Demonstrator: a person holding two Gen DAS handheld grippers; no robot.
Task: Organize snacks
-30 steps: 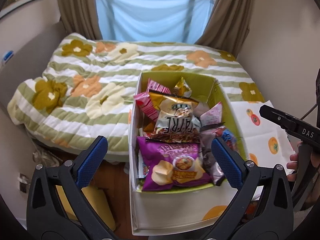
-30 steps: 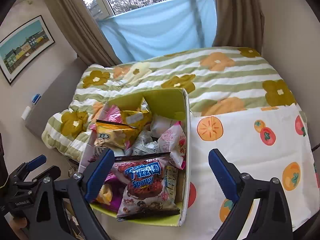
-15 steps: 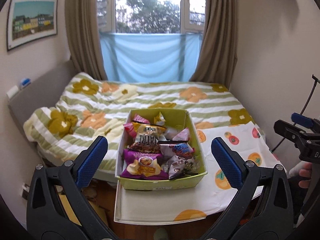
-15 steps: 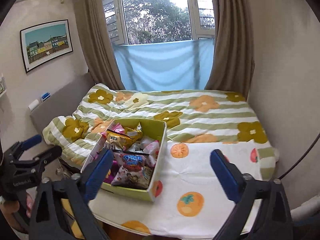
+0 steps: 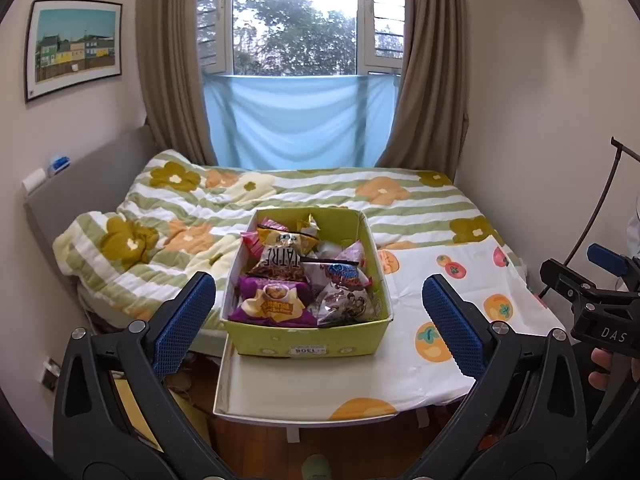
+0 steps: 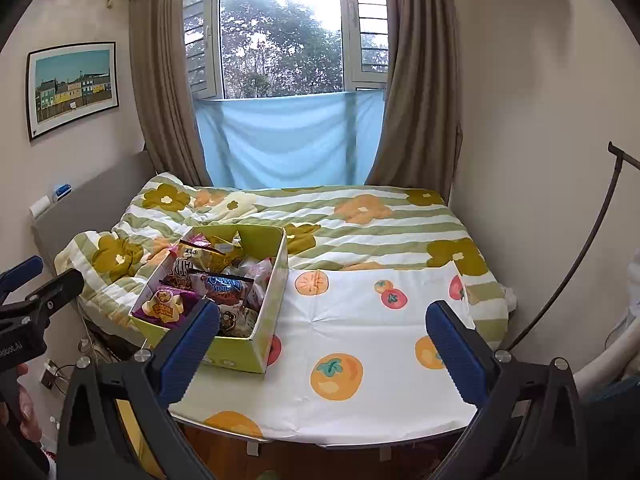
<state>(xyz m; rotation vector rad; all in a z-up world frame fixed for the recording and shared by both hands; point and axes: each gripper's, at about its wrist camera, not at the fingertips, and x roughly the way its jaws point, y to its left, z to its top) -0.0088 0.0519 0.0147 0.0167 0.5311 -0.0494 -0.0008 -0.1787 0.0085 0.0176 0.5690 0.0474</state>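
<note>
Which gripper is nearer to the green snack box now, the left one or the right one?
Left, slightly. The left gripper faces the green snack box straight on, box centred between its fingers. The right gripper stands further right, facing the fruit-print cloth, box beside its left finger.

Lime-green box (image 5: 308, 340) ahead of tool; purple chip bag (image 5: 272, 306) nearest; white cloth (image 6: 360, 352), orange and red fruit print; quilt (image 6: 380, 220) beyond, green-white stripes, olive and orange flowers; blue pads (image 5: 180, 320)

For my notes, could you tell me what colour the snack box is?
The snack box is yellow-green, seen best in the left wrist view.
</note>
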